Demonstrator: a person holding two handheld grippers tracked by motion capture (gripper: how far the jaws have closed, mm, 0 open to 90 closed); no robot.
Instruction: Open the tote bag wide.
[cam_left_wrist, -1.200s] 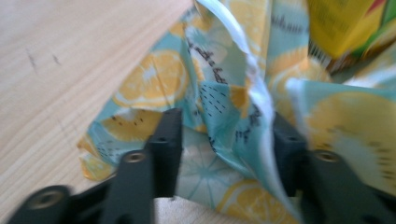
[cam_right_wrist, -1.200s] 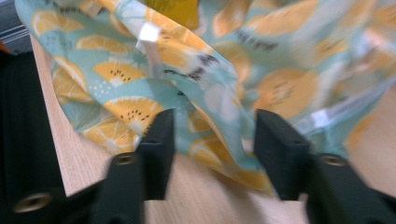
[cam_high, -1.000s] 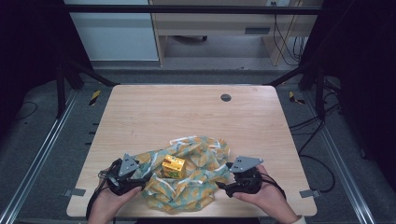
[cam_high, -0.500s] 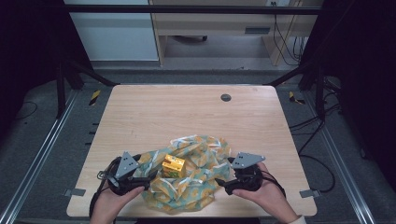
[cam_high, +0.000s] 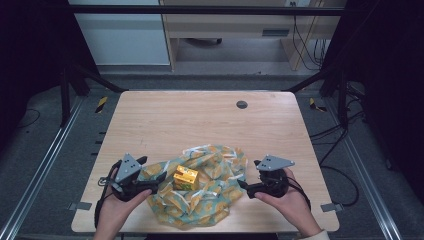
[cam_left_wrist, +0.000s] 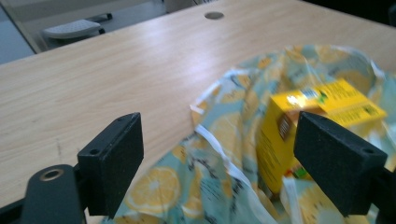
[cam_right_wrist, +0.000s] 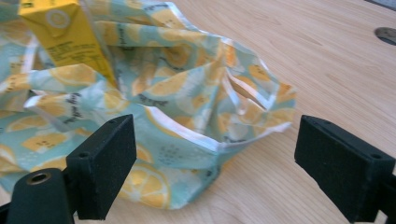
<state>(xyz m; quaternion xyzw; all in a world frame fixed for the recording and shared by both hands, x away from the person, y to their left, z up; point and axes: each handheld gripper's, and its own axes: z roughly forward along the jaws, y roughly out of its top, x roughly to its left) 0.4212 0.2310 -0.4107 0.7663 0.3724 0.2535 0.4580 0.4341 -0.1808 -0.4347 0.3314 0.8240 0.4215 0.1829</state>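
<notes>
Resting on the wooden table (cam_high: 165, 120), a crumpled lemon-print bag (cam_high: 210, 195) cradles an upright yellow carton (cam_high: 185, 178). Left gripper (cam_high: 152, 177) and right gripper (cam_high: 243, 186) flank the bag, jaws just opened wide, gripping nothing. A round grommet (cam_high: 242, 104) lies well beyond.

Evenly lit table (cam_high: 165, 120), dark surroundings; soft, slightly blurred gripper views, faint glare.

Lab-type recording bay. Wooden table (cam_high: 200, 120) sits inside a black frame (cam_high: 200, 9); cables (cam_high: 305, 40) trail across grey floor (cam_high: 45, 150).
</notes>
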